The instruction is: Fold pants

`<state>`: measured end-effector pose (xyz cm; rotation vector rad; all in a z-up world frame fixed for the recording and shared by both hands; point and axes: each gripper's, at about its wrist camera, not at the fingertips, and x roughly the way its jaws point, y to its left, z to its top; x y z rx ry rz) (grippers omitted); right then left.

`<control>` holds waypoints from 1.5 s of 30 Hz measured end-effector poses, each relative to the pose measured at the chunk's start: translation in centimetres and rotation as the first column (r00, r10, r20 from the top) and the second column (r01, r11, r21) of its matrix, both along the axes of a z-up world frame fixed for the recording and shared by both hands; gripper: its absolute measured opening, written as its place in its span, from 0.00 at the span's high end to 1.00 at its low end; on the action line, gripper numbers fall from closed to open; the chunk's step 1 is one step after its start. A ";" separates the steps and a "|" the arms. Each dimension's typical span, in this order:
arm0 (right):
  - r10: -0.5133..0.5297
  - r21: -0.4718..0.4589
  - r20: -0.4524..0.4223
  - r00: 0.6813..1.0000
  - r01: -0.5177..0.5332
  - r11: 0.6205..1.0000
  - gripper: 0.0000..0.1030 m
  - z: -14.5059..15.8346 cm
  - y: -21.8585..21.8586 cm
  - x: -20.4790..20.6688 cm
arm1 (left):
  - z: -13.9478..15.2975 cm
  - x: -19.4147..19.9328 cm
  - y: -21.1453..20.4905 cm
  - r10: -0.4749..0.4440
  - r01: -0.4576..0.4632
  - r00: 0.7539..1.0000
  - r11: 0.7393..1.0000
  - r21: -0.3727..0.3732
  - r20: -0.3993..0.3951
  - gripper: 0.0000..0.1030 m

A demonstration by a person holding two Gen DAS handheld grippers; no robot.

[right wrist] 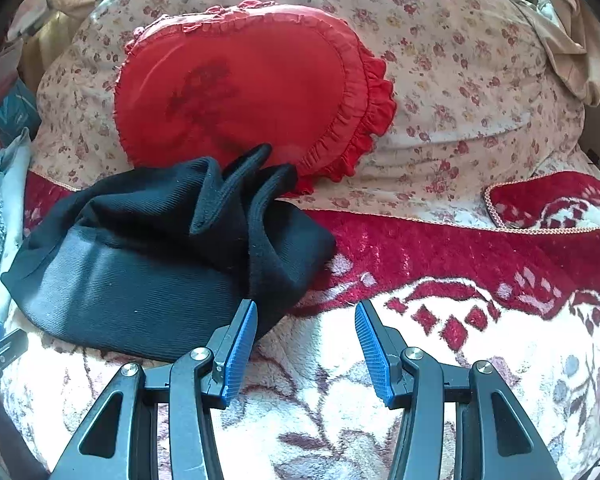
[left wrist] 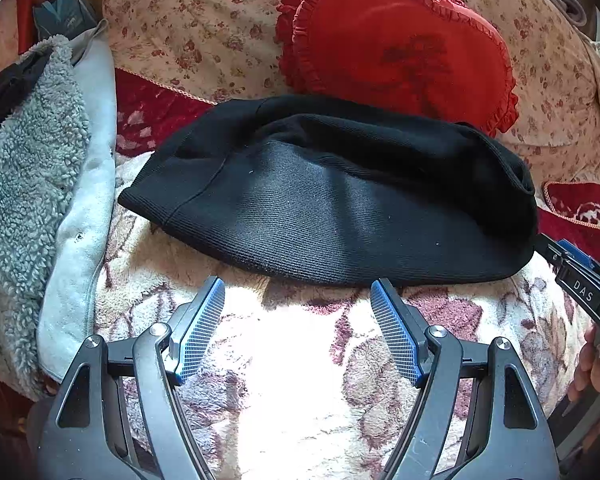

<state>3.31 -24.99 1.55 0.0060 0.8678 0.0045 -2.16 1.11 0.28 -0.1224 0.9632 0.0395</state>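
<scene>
The black ribbed pants (left wrist: 328, 192) lie folded into a compact bundle on the floral blanket (left wrist: 300, 360). In the right wrist view the pants (right wrist: 148, 264) sit at lower left, with their right end bunched into upright folds. My left gripper (left wrist: 298, 284) is open and empty, just short of the bundle's near edge. My right gripper (right wrist: 306, 306) is open and empty at the bundle's right end, its left finger (right wrist: 240, 340) close against the cloth. The right gripper also shows at the right edge of the left wrist view (left wrist: 580, 276).
A red heart-shaped frilled pillow (left wrist: 396, 48) leans on a floral cushion (left wrist: 192, 28) behind the pants. A grey fleece garment (left wrist: 32, 184) lies to the left. A red patterned blanket border (right wrist: 460, 248) runs to the right.
</scene>
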 end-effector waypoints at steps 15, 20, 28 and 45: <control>0.029 0.000 -0.010 1.000 -0.029 1.000 0.52 0.0 1.1 0.2 | 0.1 0.0 0.6 0.026 -0.026 1.000 0.999 -0.025 -0.003 0.26; 0.032 0.002 -0.018 0.999 -0.032 0.999 0.52 -0.3 1.3 0.4 | -0.1 0.2 1.3 0.041 -0.041 0.999 0.999 -0.029 -0.008 0.26; 0.032 0.009 -0.031 0.999 -0.031 0.999 0.52 -0.6 1.3 0.7 | -0.3 0.6 2.1 0.059 -0.060 0.998 0.997 -0.038 -0.016 0.26; 0.037 0.022 -0.055 0.998 -0.036 0.999 0.52 -1.6 1.5 1.0 | -0.5 0.5 3.8 0.113 -0.113 0.993 0.993 -0.036 -0.021 0.26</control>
